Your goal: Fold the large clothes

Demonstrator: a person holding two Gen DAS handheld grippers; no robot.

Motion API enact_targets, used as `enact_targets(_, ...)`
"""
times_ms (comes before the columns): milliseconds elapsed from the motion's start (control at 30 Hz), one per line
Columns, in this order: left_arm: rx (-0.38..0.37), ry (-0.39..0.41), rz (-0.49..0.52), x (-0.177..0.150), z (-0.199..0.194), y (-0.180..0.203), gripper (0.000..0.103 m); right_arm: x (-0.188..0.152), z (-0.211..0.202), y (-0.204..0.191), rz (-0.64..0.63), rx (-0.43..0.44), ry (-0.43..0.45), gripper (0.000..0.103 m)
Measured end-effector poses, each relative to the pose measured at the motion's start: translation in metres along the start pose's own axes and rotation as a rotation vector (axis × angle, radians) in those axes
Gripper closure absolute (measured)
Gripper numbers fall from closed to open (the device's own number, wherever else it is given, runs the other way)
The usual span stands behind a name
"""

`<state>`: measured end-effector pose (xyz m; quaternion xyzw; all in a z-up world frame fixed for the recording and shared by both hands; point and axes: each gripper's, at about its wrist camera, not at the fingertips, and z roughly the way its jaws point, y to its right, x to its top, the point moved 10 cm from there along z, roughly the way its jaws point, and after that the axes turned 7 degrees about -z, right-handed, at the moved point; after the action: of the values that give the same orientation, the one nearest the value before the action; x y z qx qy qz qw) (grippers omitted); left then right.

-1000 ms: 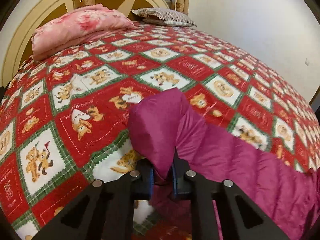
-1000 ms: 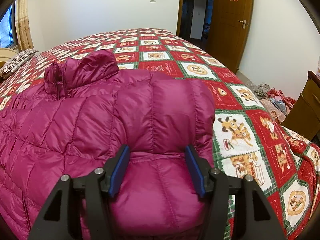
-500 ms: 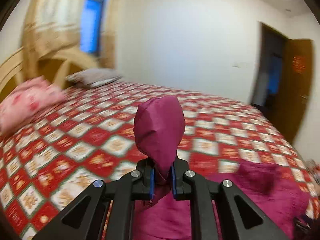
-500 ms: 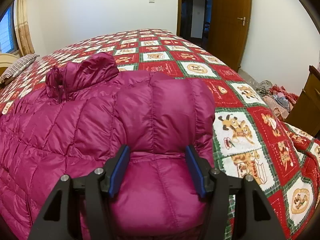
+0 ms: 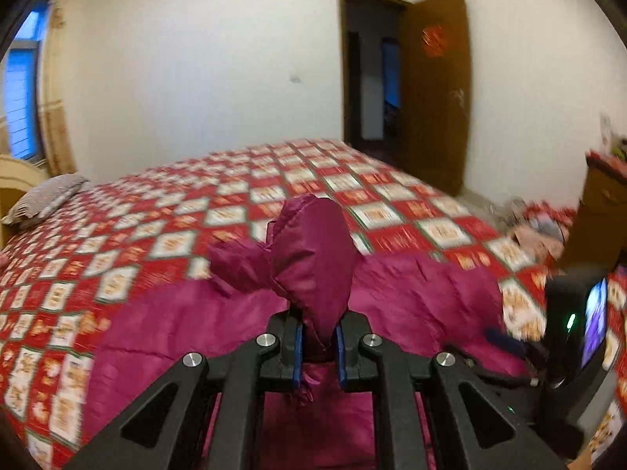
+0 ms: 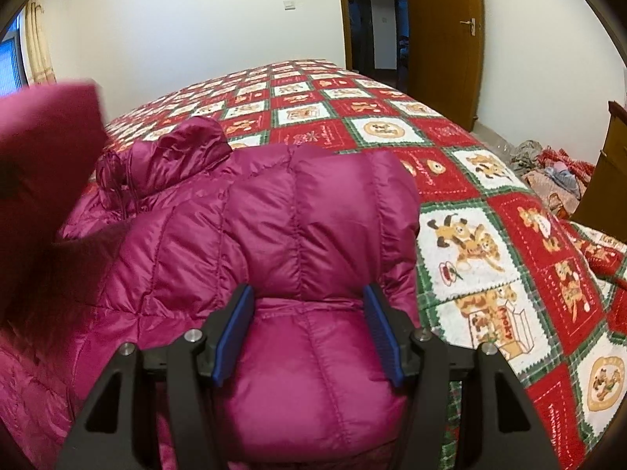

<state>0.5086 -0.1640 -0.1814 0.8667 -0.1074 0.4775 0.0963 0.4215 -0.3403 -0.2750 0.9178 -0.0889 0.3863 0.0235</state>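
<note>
Left wrist view: my left gripper pinches a lifted sleeve, raised to carry it across for a fold. My right gripper hangs wide open over the magenta puffer jacket, which lies spread on the patchwork bed.

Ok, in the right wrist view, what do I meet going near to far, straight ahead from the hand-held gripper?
Right hand-held gripper, open over the folded sleeve → quilted jacket body → jacket collar → patchwork bedspread → white wall.
</note>
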Motion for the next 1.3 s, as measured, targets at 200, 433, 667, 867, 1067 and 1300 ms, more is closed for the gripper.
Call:
enact_targets(200, 0.011, -0.183, 0.015, -0.055, 0.043, 0.011, 0.086, 0.001, 0.0, 0.002, 0.018, 0.017, 0.004, 0.041)
enact_targets(433, 0.058, -0.241, 0.02, -0.067, 0.03, 0.01, 0.041, 0.0, 0.0, 0.002, 0.026, 0.026, 0.007, 0.041)
enact_targets(667, 0.152, -0.164, 0.034, -0.049, -0.014, -0.018, 0.027, 0.0, 0.0, 0.001, 0.017, 0.021, 0.004, 0.038)
enact_targets(867, 0.276, -0.082, 0.032, -0.028, -0.047, -0.062, 0.026, 0.002, -0.002, -0.002, -0.004, 0.015, -0.007, 0.032)
enact_targets(1067, 0.266, -0.049, -0.031, -0.015, -0.067, -0.089, 0.025, 0.0, -0.002, -0.007, -0.06, -0.04, -0.039, 0.03)
enact_targets(1300, 0.29, -0.032, -0.047, -0.011, -0.074, -0.106, 0.024, 0.017, -0.041, -0.014, 0.061, 0.045, 0.03, 0.025)
